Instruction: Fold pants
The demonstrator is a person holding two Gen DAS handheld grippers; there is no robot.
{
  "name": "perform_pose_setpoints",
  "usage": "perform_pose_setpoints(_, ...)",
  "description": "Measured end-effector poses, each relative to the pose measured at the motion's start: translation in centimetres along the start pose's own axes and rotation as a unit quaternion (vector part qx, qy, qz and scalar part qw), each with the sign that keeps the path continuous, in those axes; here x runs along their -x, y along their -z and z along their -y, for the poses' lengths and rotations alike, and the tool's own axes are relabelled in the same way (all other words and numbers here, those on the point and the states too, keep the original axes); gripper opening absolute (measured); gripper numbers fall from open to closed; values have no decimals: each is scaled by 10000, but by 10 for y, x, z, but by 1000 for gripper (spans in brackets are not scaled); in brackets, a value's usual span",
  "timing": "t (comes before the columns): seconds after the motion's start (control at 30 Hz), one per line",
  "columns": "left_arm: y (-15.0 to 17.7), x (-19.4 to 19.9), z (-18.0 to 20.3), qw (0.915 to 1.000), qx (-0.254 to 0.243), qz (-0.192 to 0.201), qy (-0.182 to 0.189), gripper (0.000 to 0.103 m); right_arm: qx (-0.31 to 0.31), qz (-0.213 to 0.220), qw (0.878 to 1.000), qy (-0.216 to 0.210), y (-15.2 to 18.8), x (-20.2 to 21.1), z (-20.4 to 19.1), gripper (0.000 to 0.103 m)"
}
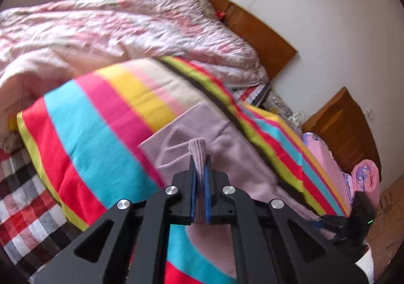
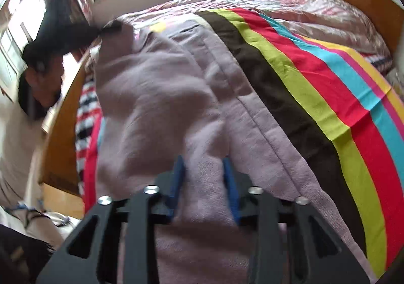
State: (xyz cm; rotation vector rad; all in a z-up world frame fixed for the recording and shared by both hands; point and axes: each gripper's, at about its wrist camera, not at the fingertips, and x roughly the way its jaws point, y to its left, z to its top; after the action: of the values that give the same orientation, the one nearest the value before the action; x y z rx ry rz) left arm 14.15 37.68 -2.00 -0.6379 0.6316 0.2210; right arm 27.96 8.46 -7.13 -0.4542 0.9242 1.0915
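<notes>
Bed (image 1: 265, 29) with wooden headboard, upper right. Pink crumpled quilt (image 1: 113, 24) across top. Striped multicolour blanket (image 1: 96, 122) at centre; lilac pants (image 1: 227, 137) lie on it. Checked sheet (image 1: 27, 195) lower left.
</notes>
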Motion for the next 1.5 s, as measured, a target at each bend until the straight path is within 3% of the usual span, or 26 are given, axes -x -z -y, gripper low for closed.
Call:
perform_pose_setpoints(0.13, -32, 29, 78, 9941, -696, 520, 650, 5, -291, 789, 9940, 701, 5, 41, -5, 8)
perform_pose_setpoints(0.23, -44, 81, 146, 9714, -1440, 1339, 1333, 5, -579, 1880, 9684, 1535, 20, 107, -14, 9)
perform_pose_setpoints(0.27, -44, 97, 159, 9641, -1602, 1577, 1417, 5, -617, 1995, 9635, 1676, 23, 115, -16, 22)
perform_pose_setpoints(0.3, -44, 110, 166, 9592, -1683, 1741, 1458, 5, -666, 2000, 9617, 1752, 25, 117, -18, 69)
perform_pose_setpoints(0.33, -44, 116, 166, 9602, -1661, 1787, 1361, 5, -620, 1853, 9660, 1691, 26, 110, -18, 99)
perform_pose_setpoints(0.4, -47, 100, 142, 9747, -1313, 1556, 923, 5, -420, 1439, 9759, 1584, 29, 84, -18, 95)
perform_pose_setpoints(0.43, -47, 80, 116, 9856, -957, 1269, 580, 5, -487, 1360, 9769, 1572, 31, 76, -14, 93)
perform_pose_setpoints(0.5, -42, 36, 63, 9970, -373, 666, -103, 5, -911, 1415, 9761, 1373, 35, 71, -1, 80)
perform_pose_setpoints(0.6, -22, -16, 5, 9974, -68, -46, -716, 5, -1307, 1564, 9717, 1198, 45, 77, 17, 80)
perform_pose_setpoints(0.7, 0, -53, -33, 9924, 59, -576, -1082, 7, -1345, 1305, 9733, 1326, 55, 77, 34, 80)
perform_pose_setpoints(0.77, 8, -56, -46, 9921, 106, -576, -1108, 10, -1336, 1185, 9755, 1284, 63, 85, 47, 80)
perform_pose_setpoints(0.87, 6, -39, -39, 9925, 75, -276, -1193, 14, -1268, 910, 9795, 1272, 69, 81, 60, 80)
perform_pose_setpoints(0.97, -2, -13, -24, 9904, -145, 149, -1369, 22, -1213, 816, 9816, 1226, 66, 81, 66, 59)
perform_pose_setpoints(1.03, -9, 5, -6, 9878, -354, 498, -1432, 24, -1118, 778, 9835, 1194, 53, 75, 72, 57)
perform_pose_setpoints(1.1, -19, 12, 22, 9874, -619, 645, -1305, 24, -963, 553, 9882, 1057, 43, 64, 77, 57)
perform_pose_setpoints(1.13, -24, 11, 41, 9883, -867, 596, -1101, 24, -872, 404, 9901, 1024, 41, 57, 78, 57)
perform_pose_setpoints(1.2, -25, -6, 72, 9883, -1337, 267, -690, 35, -601, 42, 9937, 947, 41, 42, 77, 53)
perform_pose_setpoints(1.3, -11, -49, 127, 9684, -2445, -450, -211, 36, -317, -348, 9957, 796, 53, 32, 72, 49)
perform_pose_setpoints(1.33, -6, -67, 140, 9560, -2848, -685, -186, 36, -220, -371, 9960, 780, 56, 33, 69, 49)
perform_pose_setpoints(1.4, -1, -94, 149, 9418, -3195, -1042, -134, 36, -77, -411, 9964, 742, 62, 37, 64, 47)
perform_pose_setpoints(1.5, 3, -123, 145, 9291, -3378, -1504, 9, 36, 85, -448, 9957, 802, 68, 38, 59, 42)
